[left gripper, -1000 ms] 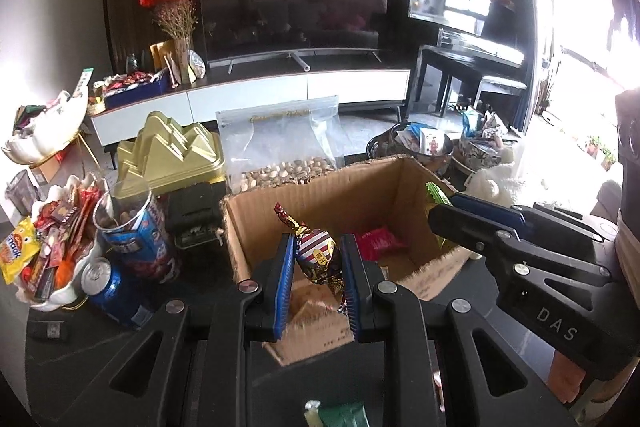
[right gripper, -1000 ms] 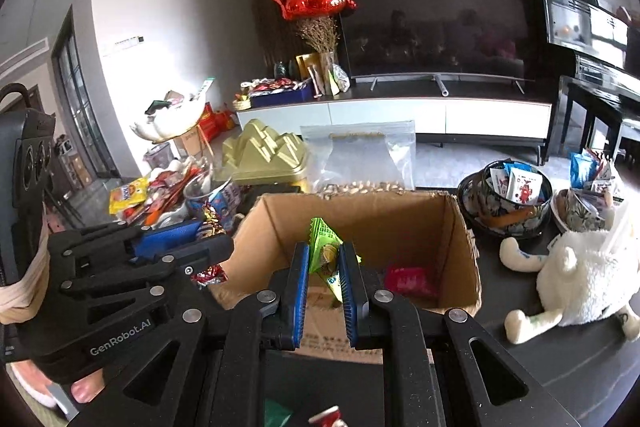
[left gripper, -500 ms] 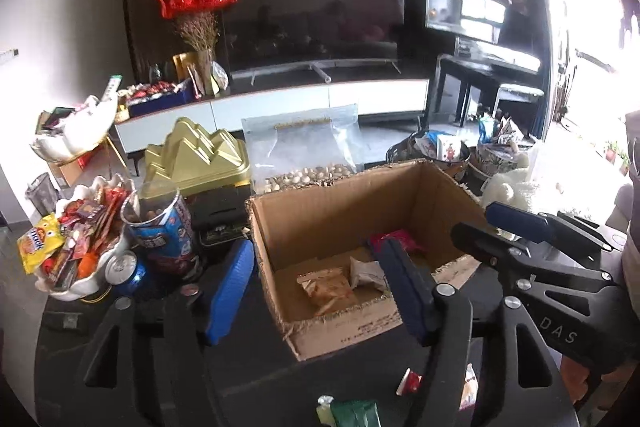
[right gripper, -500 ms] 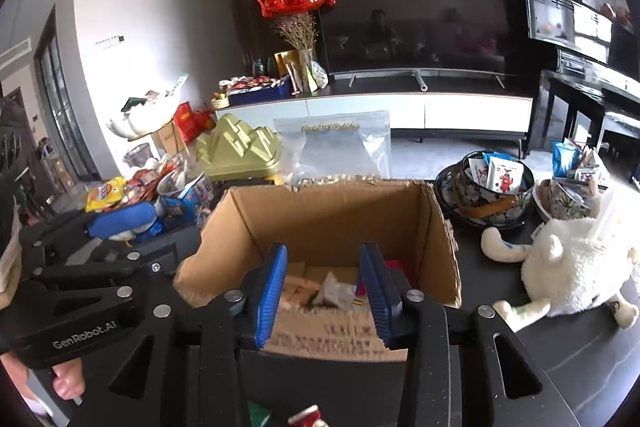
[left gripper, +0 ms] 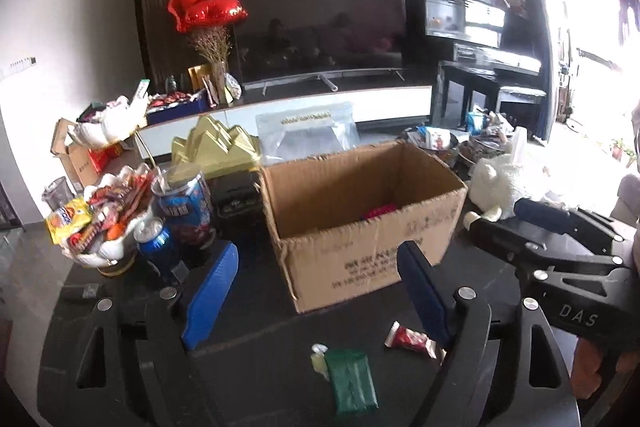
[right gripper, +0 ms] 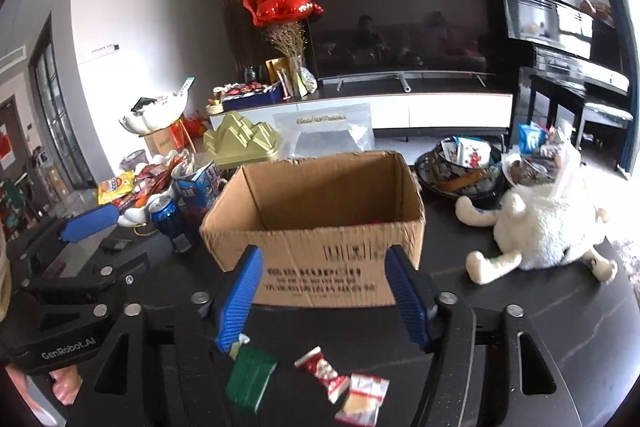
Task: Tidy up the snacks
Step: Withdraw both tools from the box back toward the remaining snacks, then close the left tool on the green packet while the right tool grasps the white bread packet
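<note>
An open cardboard box [left gripper: 360,227] stands on the dark table, also seen in the right wrist view [right gripper: 320,227]; a pink packet [left gripper: 380,211] lies inside. My left gripper [left gripper: 320,291] is open and empty, in front of the box. My right gripper [right gripper: 324,295] is open and empty, in front of the box. On the table below the grippers lie a green packet [right gripper: 250,381], a red-white candy [right gripper: 322,373] and a clear snack packet [right gripper: 362,399]. The green packet [left gripper: 352,379] and red-white candy [left gripper: 410,339] also show in the left wrist view.
A white bowl of snacks [left gripper: 100,219], blue cans [left gripper: 156,247] and a gold box [left gripper: 216,147] stand left of the box. A white plush toy [right gripper: 536,227] and bowls of snacks [right gripper: 460,167] stand to the right. A clear bag [right gripper: 324,135] is behind the box.
Both grippers opened and dropped their candies into the box, then drew back from it toward me. Loose packets on the table have come into view.
</note>
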Tool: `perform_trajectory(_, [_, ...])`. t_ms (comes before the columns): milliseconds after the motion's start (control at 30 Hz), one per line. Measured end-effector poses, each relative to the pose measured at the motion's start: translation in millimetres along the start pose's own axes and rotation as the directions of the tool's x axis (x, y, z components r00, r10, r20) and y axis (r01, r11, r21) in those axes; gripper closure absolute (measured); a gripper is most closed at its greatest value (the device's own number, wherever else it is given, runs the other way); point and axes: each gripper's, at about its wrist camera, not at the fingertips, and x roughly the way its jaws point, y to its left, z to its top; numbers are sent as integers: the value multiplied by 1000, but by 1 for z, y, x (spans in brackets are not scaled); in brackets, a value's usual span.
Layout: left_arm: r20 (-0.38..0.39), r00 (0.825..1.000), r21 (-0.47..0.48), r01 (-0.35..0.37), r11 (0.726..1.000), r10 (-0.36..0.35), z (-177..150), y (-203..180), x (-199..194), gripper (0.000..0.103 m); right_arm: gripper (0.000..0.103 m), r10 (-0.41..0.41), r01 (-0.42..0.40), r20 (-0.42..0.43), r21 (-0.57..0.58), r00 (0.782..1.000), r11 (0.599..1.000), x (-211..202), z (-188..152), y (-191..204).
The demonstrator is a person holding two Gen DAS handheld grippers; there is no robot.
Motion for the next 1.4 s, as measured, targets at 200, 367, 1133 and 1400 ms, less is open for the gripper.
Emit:
perform_trajectory(200, [-32, 999, -5, -7, 1000, 7, -27, -7, 0, 20, 34, -12, 13, -22, 29, 1000, 999, -6, -32, -5])
perform_trajectory(367, [-77, 997, -17, -20, 1000, 18, -51, -11, 7, 20, 34, -58, 58, -68, 7, 996, 998, -1, -59, -9])
perform_trajectory(1133, [-272, 961, -58, 34, 998, -48, -122, -15, 76, 20, 34, -37, 69, -353, 78, 935, 995, 64, -120, -27])
perform_trajectory(1400, [-320, 945, -35, 58, 998, -66, -134, -25, 91, 20, 35, -51, 100, -402, 101, 914, 990, 78, -131, -33])
